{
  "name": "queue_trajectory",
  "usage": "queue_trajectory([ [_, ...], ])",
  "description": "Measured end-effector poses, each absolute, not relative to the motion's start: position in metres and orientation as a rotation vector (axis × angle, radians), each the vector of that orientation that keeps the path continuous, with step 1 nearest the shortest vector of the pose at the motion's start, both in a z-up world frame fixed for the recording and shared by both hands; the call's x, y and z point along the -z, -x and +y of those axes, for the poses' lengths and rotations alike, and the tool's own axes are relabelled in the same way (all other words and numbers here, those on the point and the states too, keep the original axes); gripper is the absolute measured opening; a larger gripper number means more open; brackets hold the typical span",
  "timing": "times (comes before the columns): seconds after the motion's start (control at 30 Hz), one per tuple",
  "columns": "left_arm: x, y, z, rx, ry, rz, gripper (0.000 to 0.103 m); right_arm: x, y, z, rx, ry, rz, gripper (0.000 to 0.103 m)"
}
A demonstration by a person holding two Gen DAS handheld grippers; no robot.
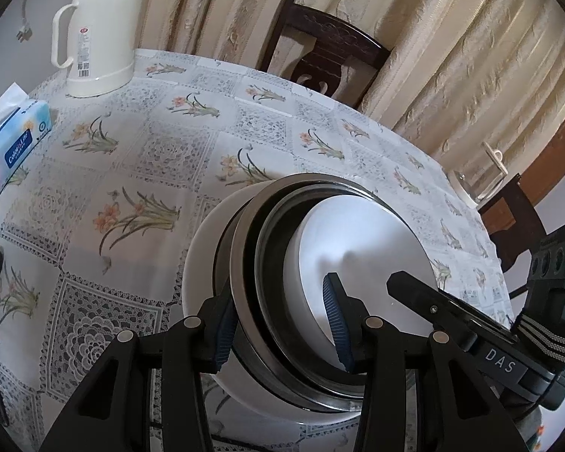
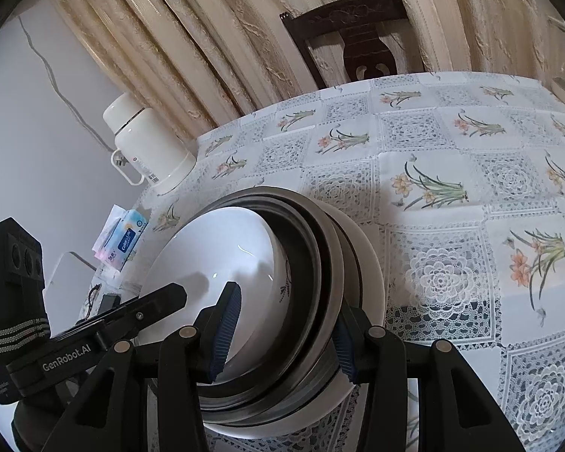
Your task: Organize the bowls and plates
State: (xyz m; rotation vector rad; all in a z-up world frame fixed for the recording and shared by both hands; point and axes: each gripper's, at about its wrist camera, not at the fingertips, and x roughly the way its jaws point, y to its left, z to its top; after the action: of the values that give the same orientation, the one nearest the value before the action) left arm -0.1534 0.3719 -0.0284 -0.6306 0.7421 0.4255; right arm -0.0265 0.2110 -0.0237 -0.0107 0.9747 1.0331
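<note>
**Steel and white china, nested, gripped from both sides**

White bowl [image 1: 361, 260] innermost, inside steel bowls [image 1: 252, 263], inside an outer white bowl [image 1: 203, 263]; whole stack tilted, held over the near part of the desk [image 1: 132, 158]. Left gripper [image 1: 278, 320] clamped on the stack's wall: one blue pad inside the inner bowl, the other outside against the steel. Right gripper [image 2: 282, 331] the same on the opposite side, jaws narrow, closed over the nested rims. Floral lace-print cloth across the desk. Cream kettle [image 1: 98, 30] at the far left corner, tissue pack [image 1: 15, 139] near it on the left edge. Dark chair [image 1: 327, 52] beyond the far edge, against beige curtains [image 1: 452, 56].
</note>
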Motion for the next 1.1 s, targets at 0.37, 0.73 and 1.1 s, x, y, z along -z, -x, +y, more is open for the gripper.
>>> queue_trajectory([
  [0.37, 0.031, 0.155, 0.366, -0.453, 0.589, 0.7, 0.045, 0.025, 0.031, 0.21, -1.036, 0.014, 0.939, 0.049],
  [0.73, 0.032, 0.157, 0.359, -0.476, 0.572, 0.671, 0.047, 0.026, 0.034, 0.207, -1.033, 0.014, 0.898, 0.049],
  [1.1, 0.032, 0.156, 0.355, -0.485, 0.56, 0.669, 0.048, 0.027, 0.035, 0.206, -1.032, 0.019, 0.871, 0.051],
])
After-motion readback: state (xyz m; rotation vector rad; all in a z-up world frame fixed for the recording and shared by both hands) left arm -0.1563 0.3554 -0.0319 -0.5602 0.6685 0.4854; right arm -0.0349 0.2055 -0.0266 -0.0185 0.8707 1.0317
